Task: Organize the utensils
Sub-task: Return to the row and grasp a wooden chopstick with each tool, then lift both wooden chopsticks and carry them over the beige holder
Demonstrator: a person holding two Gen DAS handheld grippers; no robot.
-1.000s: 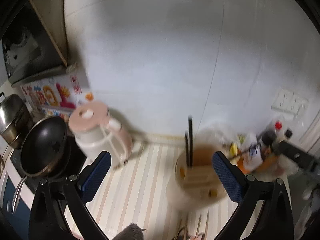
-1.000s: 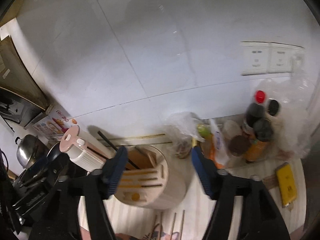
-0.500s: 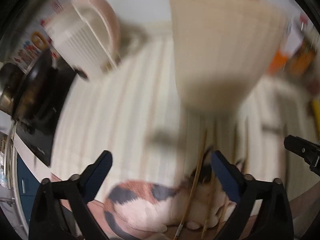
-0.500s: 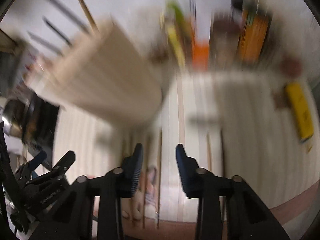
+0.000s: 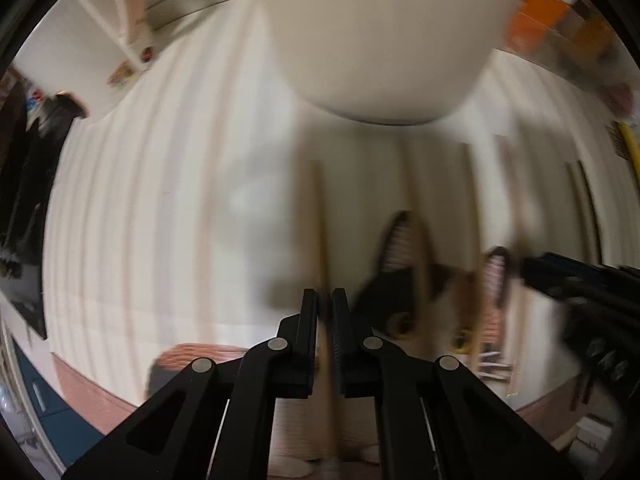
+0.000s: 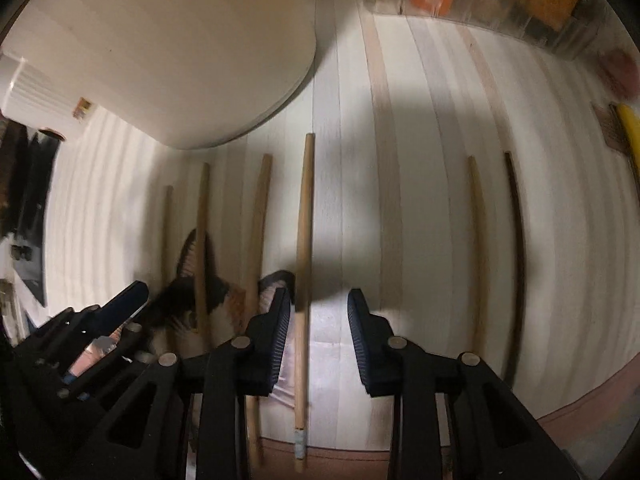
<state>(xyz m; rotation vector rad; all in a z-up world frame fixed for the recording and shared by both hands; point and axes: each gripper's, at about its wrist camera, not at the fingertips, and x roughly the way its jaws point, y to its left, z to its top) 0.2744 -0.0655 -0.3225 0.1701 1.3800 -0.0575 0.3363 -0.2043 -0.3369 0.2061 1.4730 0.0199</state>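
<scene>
Plainly, both claws were down over a striped tabletop (image 6: 440, 128) where several chopsticks lay in a loose row, side by side, in front of a pale round utensil holder (image 6: 168, 48) that stood at the far side. The left claw (image 5: 325, 300) had just been closing and its jaws stood all but together around a light wooden chopstick (image 5: 318, 216); that view was blurred, but the stick ran straight up from between the pads, so I took it to be pinched. The right claw (image 6: 318, 312) had also just been closing, yet in its own view a clear gap remained on either side of another wooden chopstick (image 6: 306, 208) that lay lengthwise between the jaws, nearer the left pad and not pressed by either. More sticks lay to both sides of it, among them a darker one (image 6: 516, 240) well off to the right, and part of a calico cat (image 6: 200, 292) lay under the near ends of a few of them, just by the left claw. The step in hand looked to be the pick-up of one chopstick per claw, early in the job, since most sticks were on the tabletop and not yet in the holder. Next, I judged, the right claw needed to finish closing on its stick, then both needed to lift cleanly without dragging neighbours or nudging the cat, tip the sticks upright and carry them to the holder's openings.
</scene>
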